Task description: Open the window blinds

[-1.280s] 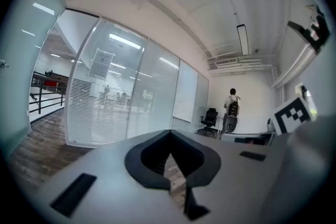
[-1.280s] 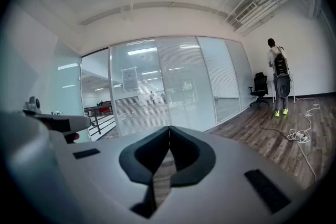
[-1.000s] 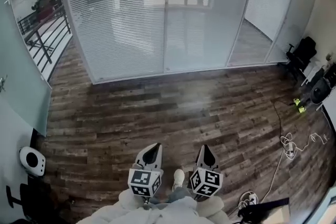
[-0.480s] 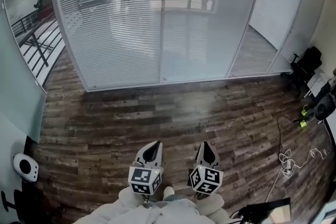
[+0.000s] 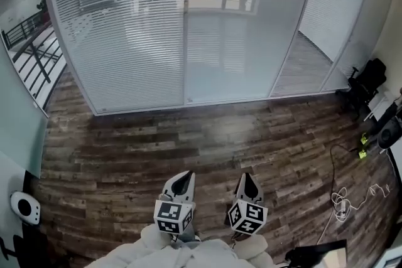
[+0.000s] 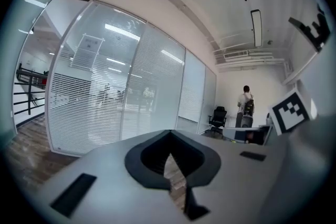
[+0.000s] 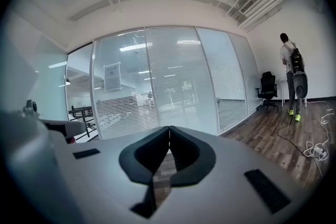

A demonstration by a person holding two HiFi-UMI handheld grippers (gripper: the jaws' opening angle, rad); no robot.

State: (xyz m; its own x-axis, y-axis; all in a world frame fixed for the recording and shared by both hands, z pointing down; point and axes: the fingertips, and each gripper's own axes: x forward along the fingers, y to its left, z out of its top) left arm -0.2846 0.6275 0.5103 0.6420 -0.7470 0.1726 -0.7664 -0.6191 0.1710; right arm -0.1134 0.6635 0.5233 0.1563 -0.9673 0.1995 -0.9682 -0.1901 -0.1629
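Bright, even daylight; fisheye-warped edges, glare on wood floor [image 5: 232,132]

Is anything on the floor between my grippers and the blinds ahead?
Nothing visible: bare wooden floor runs from the left gripper and right gripper to the blinds. Cables and a chair sit off to the right.

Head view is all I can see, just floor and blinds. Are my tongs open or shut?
Observer: Both shut. The left tongs and the right tongs each have their tips together, with nothing between them.
Operator: Is anyone else in here?
Observer: Yes, a person stands off to the right, back turned to us.
Operator: What's up on the ceiling?
Observer: A long narrow light strip.
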